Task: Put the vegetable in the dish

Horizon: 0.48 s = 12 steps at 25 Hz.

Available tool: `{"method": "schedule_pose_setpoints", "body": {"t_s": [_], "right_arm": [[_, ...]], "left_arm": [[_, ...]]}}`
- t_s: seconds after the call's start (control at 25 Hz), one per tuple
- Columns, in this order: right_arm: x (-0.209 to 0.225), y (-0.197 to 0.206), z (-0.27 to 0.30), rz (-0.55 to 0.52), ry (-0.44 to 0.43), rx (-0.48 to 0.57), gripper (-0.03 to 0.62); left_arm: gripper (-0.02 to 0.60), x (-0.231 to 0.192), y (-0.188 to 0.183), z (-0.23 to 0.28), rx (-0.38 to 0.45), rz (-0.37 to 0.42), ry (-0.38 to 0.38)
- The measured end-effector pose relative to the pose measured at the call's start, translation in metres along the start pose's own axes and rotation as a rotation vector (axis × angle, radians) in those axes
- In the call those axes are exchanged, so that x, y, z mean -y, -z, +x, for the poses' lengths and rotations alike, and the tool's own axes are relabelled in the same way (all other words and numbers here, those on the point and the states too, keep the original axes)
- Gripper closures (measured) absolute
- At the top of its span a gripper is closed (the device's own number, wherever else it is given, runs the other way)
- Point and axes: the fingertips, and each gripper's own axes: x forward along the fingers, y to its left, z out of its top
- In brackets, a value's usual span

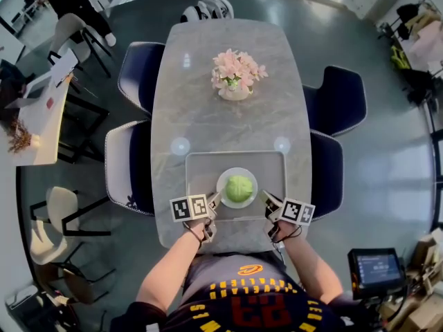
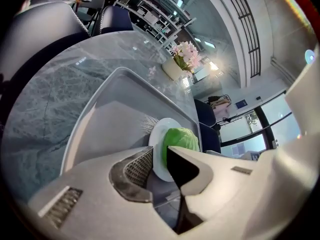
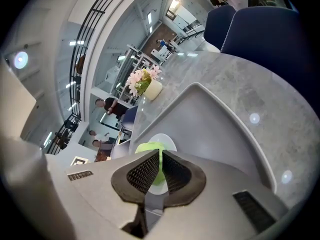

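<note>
The vegetable (image 1: 238, 188), a round pale-green head (it looks like a small cabbage), sits in the middle of the white dish (image 1: 237, 171). The dish stands on a grey tray (image 1: 206, 167) at the near end of the grey marbled table (image 1: 208, 116). The left gripper (image 1: 214, 200) is low at the dish's left edge, and its own view shows the jaws a little apart. Only the rim of the dish and the green head appear through the gap, and nothing is clamped. The right gripper (image 1: 264, 198) is just beside the dish's right edge. Its ribbed pads (image 3: 142, 173) are drawn together to a thin slit with nothing held, and a sliver of green shows beyond them. Neither gripper touches the vegetable. Farther up the table, well apart from the tray, stands a pot of pink flowers (image 1: 237, 71), and dark blue chairs (image 1: 138, 75) line both long sides.
</note>
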Motion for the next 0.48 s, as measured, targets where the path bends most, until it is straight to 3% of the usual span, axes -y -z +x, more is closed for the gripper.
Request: {"method": "schedule_pose_setpoints", "body": {"t_s": [0.16, 0.24, 0.48], "right_arm": [[-0.018, 0.002, -0.01, -0.008, -0.061, 0.023, 0.572], [-0.032, 0.002, -0.014, -0.018, -0.112, 0.034, 0.572], [-0.07, 0.01, -0.027, -0.048, -0.229, 0.03, 0.572]], "left_arm": [[0.505, 0.016, 0.004, -0.014, 0.044, 0.006, 0.075], [0.579, 0.027, 0.007, -0.023, 0.058, 0.012, 0.122], [0.581, 0.068, 0.02, -0.045, 0.083, 0.112, 0.244]]}}
